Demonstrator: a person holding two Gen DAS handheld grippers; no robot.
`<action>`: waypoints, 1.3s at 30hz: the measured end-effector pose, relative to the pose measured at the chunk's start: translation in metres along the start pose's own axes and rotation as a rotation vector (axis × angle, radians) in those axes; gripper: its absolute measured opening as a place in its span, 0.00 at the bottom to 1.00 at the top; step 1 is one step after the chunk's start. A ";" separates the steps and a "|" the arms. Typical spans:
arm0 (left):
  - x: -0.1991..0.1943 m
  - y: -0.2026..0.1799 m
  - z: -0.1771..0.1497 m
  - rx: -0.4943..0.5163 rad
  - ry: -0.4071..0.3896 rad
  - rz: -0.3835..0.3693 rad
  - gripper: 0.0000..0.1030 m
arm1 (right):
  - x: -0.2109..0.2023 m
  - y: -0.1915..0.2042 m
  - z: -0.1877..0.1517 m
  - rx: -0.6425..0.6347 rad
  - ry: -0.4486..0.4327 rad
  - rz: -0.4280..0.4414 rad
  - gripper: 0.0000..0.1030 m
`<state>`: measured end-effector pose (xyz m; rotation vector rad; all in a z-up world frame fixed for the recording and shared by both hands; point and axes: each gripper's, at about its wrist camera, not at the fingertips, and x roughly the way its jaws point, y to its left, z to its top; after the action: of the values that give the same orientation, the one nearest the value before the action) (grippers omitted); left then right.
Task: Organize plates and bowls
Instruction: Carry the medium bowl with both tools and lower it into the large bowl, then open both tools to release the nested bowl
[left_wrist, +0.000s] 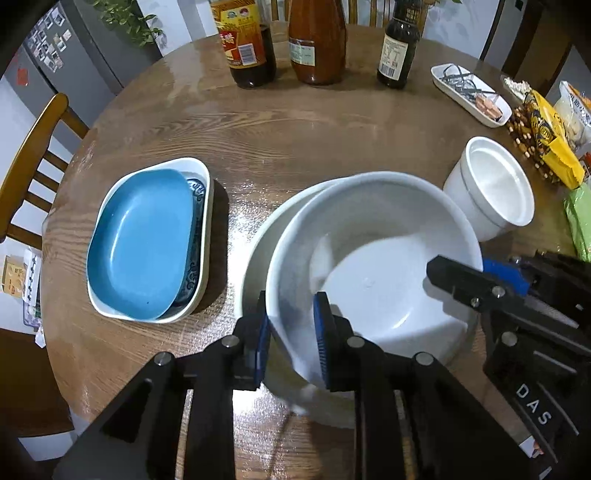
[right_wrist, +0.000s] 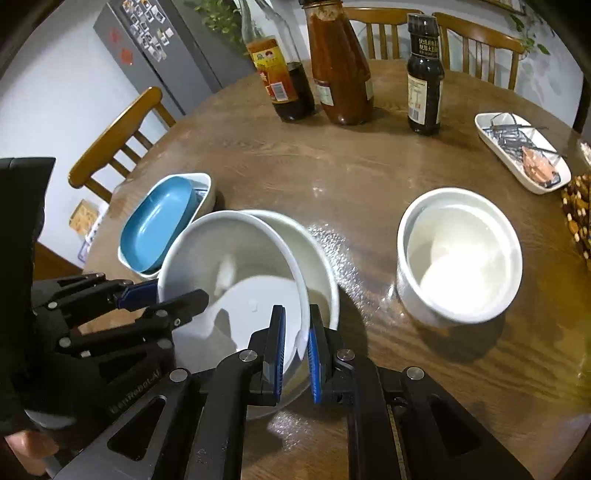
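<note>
I have both grippers, left (left_wrist: 291, 343) and right (right_wrist: 295, 354), fingers nearly closed on opposite rims of the bowl (left_wrist: 373, 269), nesting it tilted into another bowl (right_wrist: 317, 251) near the surface's (left_wrist: 295, 133) front edge.

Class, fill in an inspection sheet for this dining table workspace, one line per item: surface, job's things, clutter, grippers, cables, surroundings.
Surface: round wooden table, glossy.
Job's things: upper white bowl tilted inside the lower white bowl; blue dish nested in a white rectangular dish; white cup beside the bowls.
Clutter: three sauce bottles, small tray of oddments, snack packets.
Grippers: right gripper clamped on the upper bowl's rim; left gripper straddles that rim, contact unclear.
Cables: nothing seen.
Surroundings: wooden chair, fridge with magnets.
</note>
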<state>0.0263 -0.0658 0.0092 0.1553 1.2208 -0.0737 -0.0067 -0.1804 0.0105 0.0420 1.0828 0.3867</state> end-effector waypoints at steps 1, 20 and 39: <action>0.002 0.001 0.001 -0.002 0.004 -0.008 0.21 | 0.001 0.000 0.003 -0.003 0.001 -0.013 0.13; 0.007 0.015 0.029 -0.019 -0.009 -0.031 0.23 | 0.010 0.007 0.037 -0.032 -0.013 -0.075 0.13; -0.025 0.007 0.020 0.046 -0.142 0.056 0.70 | -0.019 0.017 0.028 -0.087 -0.097 -0.187 0.14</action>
<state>0.0369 -0.0623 0.0401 0.2203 1.0725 -0.0628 0.0051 -0.1660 0.0439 -0.1161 0.9637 0.2602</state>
